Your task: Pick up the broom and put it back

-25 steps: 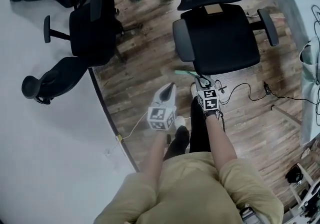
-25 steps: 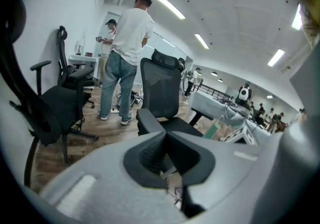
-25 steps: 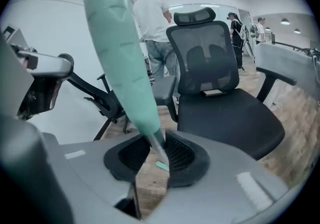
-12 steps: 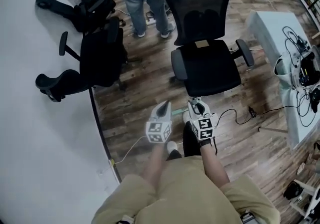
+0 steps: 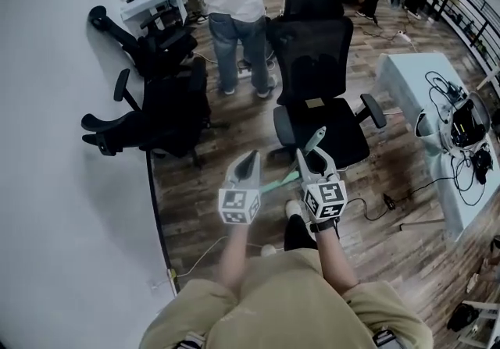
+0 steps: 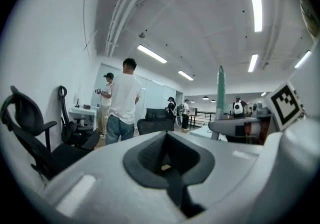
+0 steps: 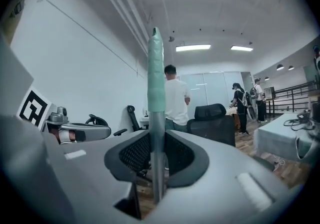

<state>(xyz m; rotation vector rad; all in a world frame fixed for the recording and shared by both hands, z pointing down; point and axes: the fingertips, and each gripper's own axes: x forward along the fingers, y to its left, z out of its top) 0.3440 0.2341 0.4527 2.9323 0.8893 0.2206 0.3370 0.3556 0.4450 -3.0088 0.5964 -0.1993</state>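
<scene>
The right gripper [image 7: 157, 157] clamps its jaws on the broom [image 7: 155, 80], whose teal-tipped handle stands upright between them, while the left gripper [image 6: 167, 157], just beside it, is closed on nothing.

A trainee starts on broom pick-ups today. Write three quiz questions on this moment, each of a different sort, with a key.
1. True or false: the left gripper holds the broom.
2. What stands between the right gripper's jaws? A: a cable. B: the broom's handle. C: a cup.
3. In the head view, what black piece of furniture stands just ahead of both grippers?

Key: 1 false, its jaws are together on nothing. 2 B. 3 a chair.
</scene>
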